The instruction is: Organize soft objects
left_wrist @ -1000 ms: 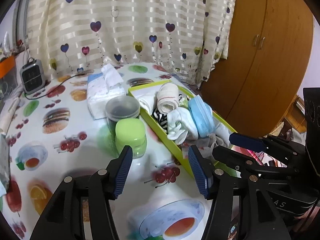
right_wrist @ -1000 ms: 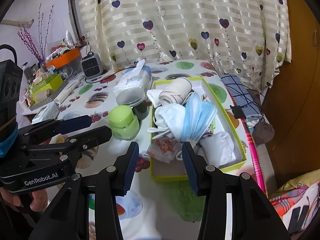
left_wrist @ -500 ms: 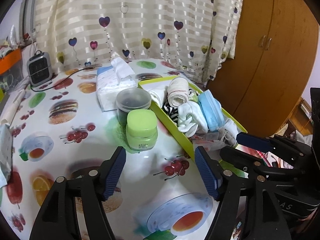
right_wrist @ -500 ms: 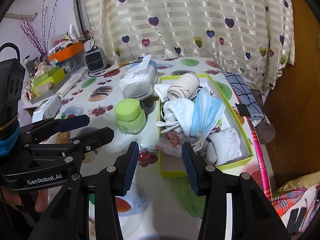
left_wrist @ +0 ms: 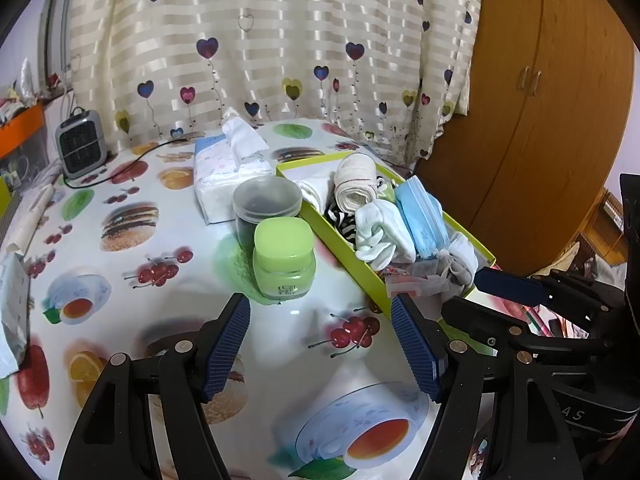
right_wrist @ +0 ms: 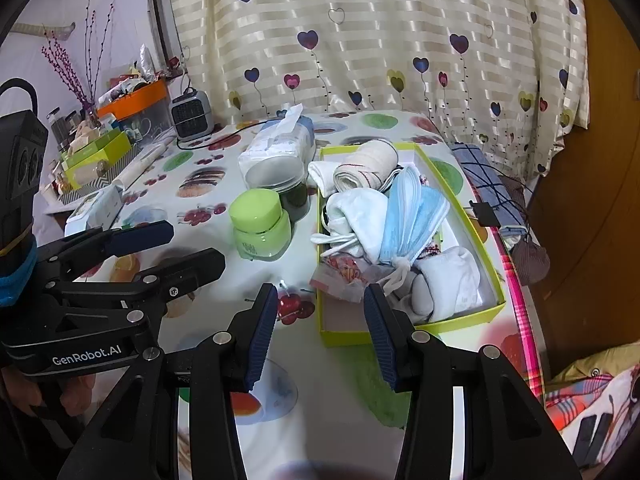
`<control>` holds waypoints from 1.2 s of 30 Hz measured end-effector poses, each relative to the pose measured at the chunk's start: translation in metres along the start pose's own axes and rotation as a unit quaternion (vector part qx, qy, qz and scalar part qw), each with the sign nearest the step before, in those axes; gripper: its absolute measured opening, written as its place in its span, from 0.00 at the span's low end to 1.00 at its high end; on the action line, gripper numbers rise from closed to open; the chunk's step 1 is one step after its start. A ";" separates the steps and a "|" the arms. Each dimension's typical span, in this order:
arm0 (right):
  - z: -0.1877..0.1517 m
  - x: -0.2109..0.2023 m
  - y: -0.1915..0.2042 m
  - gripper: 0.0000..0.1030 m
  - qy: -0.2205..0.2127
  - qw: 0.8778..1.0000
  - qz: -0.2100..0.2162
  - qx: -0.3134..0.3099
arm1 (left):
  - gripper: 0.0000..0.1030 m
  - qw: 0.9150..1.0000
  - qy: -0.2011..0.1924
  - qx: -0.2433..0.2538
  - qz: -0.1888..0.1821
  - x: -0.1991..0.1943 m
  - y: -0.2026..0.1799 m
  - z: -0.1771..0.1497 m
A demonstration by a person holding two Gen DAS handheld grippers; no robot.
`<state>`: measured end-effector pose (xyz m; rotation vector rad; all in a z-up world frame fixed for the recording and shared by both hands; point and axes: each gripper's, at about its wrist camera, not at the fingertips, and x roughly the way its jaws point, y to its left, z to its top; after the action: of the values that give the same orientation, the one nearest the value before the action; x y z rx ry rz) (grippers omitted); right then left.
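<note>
Soft objects fill a yellow-green box (right_wrist: 460,322) on the fruit-print tablecloth (left_wrist: 132,240): a rolled cream bandage (right_wrist: 366,166) at the far end, a white sock (right_wrist: 356,216) beside a stack of blue face masks (right_wrist: 416,216) in the middle, another white sock bundle (right_wrist: 448,280) at the near end, and a crinkled packet (right_wrist: 340,276) hanging over the near-left wall. All appear light, limp and compressible. The masks would likely fan apart if pinched by one layer, so grip across the stack; the roll is best taken across its middle. In the right view, a green-lidded jar (right_wrist: 260,224) and a dark lidded tub (right_wrist: 280,184) stand at 9 o'clock of the box, a tissue pack (right_wrist: 276,146) at 11 o'clock. Right gripper (right_wrist: 320,332) hovers before the box's near-left corner, jaws wide, empty. Left gripper (left_wrist: 320,348) hovers at the jar's 6 o'clock, jaws wide, empty.
</note>
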<state>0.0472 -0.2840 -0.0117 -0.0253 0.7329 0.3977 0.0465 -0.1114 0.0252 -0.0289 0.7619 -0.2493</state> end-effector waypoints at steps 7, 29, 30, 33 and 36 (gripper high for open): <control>0.000 0.000 0.000 0.45 0.000 1.000 0.000 0.000 | 0.70 1.000 0.002 0.000 0.000 0.000 -0.001 -0.001; -0.007 0.004 -0.004 0.45 0.006 1.000 -0.001 0.002 | 0.70 1.000 0.008 -0.002 0.001 0.006 -0.002 -0.006; -0.008 0.004 -0.004 0.45 0.006 1.000 -0.001 0.003 | 0.70 1.000 0.008 -0.002 0.001 0.006 -0.002 -0.007; -0.007 0.005 -0.005 0.45 0.006 1.000 0.000 0.003 | 0.70 1.000 0.009 -0.001 0.003 0.008 -0.001 -0.008; -0.007 0.006 -0.005 0.45 0.008 1.000 -0.001 0.002 | 0.70 1.000 0.008 -0.002 0.001 0.007 -0.002 -0.007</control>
<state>0.0486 -0.2876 -0.0215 -0.0245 0.7490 0.3939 0.0465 -0.1141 0.0154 -0.0286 0.7790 -0.2458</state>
